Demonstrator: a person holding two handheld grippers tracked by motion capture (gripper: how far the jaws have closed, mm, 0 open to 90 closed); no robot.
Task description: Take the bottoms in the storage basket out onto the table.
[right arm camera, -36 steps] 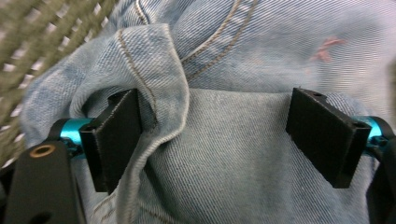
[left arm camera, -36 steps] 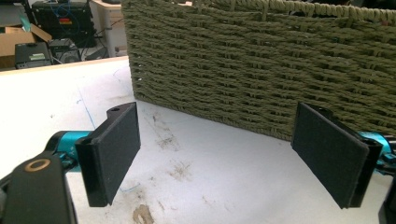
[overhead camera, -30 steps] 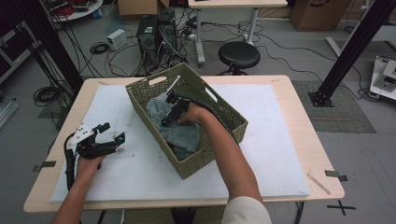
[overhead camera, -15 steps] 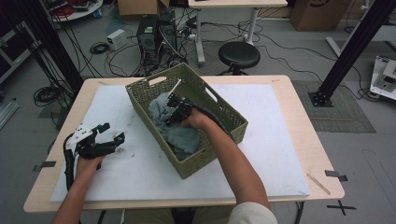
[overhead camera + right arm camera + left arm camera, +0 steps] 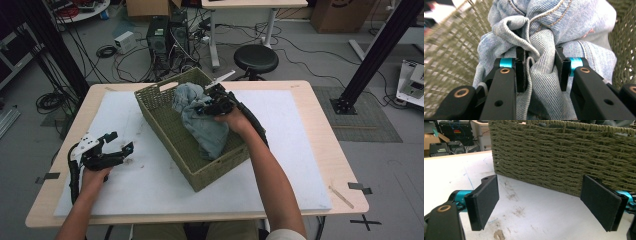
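Observation:
A bunched pair of light blue jeans (image 5: pixel 202 122) rises out of the green woven basket (image 5: pixel 165 131) in the middle of the table. My right gripper (image 5: pixel 206 106) is shut on a thick fold of the jeans (image 5: pixel 541 72); its jaws have just been closing with the denim pinched between the pads, and the cloth hangs below it into the basket. My left gripper (image 5: pixel 120 144) rests on the white mat left of the basket, open, with nothing between its pads (image 5: pixel 487 200). Straight ahead of it stands the basket's woven side wall (image 5: pixel 554 157).
A white mat (image 5: pixel 295 165) covers most of the wooden table (image 5: pixel 345 165). Bare mat lies on both sides of the basket. Beyond the far edge are a black stool (image 5: pixel 256 59), computer towers (image 5: pixel 167 37) and cables on the floor.
My right gripper has closed on the jeans inside the basket and lifted them up toward the far end of the basket. The left gripper has stayed where it was.

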